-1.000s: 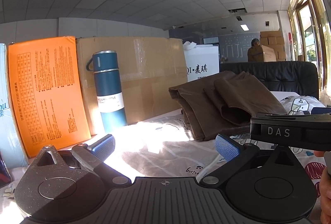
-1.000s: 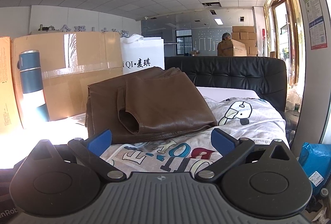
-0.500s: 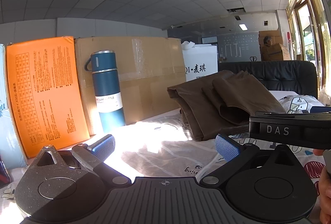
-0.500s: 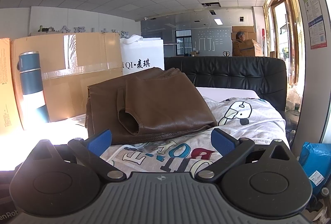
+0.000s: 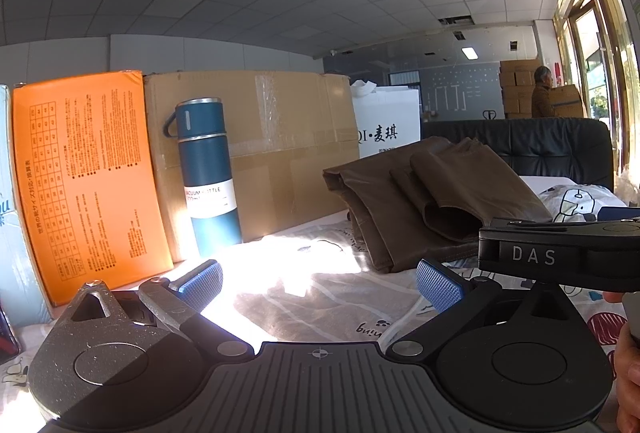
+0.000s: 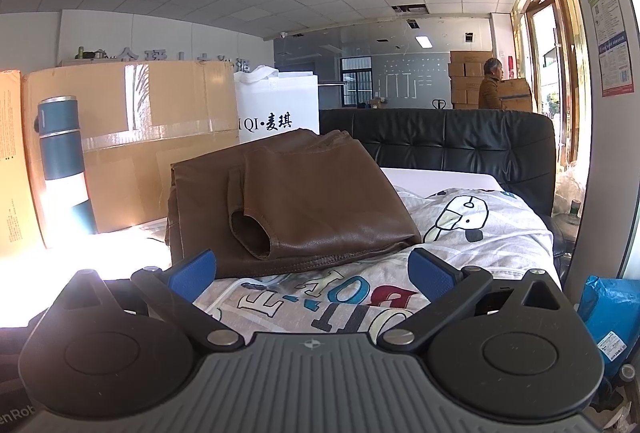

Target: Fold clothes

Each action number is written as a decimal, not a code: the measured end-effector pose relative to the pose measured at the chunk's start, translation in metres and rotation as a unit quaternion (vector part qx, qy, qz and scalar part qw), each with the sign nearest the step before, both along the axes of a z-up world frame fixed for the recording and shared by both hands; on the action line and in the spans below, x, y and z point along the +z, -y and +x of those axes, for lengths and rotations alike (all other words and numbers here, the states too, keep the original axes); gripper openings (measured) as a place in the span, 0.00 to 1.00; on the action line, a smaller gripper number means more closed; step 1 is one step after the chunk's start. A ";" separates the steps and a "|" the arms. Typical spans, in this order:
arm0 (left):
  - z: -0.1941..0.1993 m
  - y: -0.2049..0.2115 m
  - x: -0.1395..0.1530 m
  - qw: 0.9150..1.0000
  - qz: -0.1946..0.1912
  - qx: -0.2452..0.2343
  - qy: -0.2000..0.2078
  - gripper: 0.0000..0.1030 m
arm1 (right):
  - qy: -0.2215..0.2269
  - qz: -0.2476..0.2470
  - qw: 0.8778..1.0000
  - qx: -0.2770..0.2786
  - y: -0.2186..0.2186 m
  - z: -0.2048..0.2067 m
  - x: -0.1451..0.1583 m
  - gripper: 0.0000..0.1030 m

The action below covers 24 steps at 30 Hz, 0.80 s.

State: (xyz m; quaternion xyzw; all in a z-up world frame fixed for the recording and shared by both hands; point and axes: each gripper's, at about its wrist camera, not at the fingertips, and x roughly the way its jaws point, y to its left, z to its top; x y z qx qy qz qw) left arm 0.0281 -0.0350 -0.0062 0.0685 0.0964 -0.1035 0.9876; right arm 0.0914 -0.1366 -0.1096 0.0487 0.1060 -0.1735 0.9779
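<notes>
A folded brown leather garment (image 6: 304, 201) lies on a white printed garment (image 6: 332, 297) spread over the table; the left wrist view shows the brown garment (image 5: 424, 205) to the right of centre. My right gripper (image 6: 312, 273) hovers open just in front of the brown garment, nothing between its blue pads. My left gripper (image 5: 320, 281) is open over the sunlit printed cloth (image 5: 320, 305), left of the brown garment. The black body of the right gripper marked DAS (image 5: 560, 257) crosses the left view's right side.
A blue vacuum bottle (image 5: 208, 177) stands before a cardboard box (image 5: 280, 137), an orange board (image 5: 84, 177) to its left. A white bag (image 6: 280, 113) and black sofa back (image 6: 460, 141) lie behind. A person (image 6: 490, 85) carries a box far off. A blue packet (image 6: 612, 313) sits low right.
Both grippers have stayed nearly still and open. The person with the box in the background has walked to the right.
</notes>
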 end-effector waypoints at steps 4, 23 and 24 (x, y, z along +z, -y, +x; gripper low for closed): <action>0.000 0.000 0.000 1.000 0.000 0.000 0.000 1.00 | -0.001 0.000 1.000 0.001 0.000 0.000 0.000 1.00; 0.000 0.000 0.000 1.000 0.000 -0.001 0.000 1.00 | 0.000 0.000 1.000 0.004 -0.001 0.001 0.000 1.00; 0.000 0.000 0.000 1.000 0.001 -0.001 0.000 1.00 | 0.000 0.000 1.000 0.004 -0.001 0.000 0.000 1.00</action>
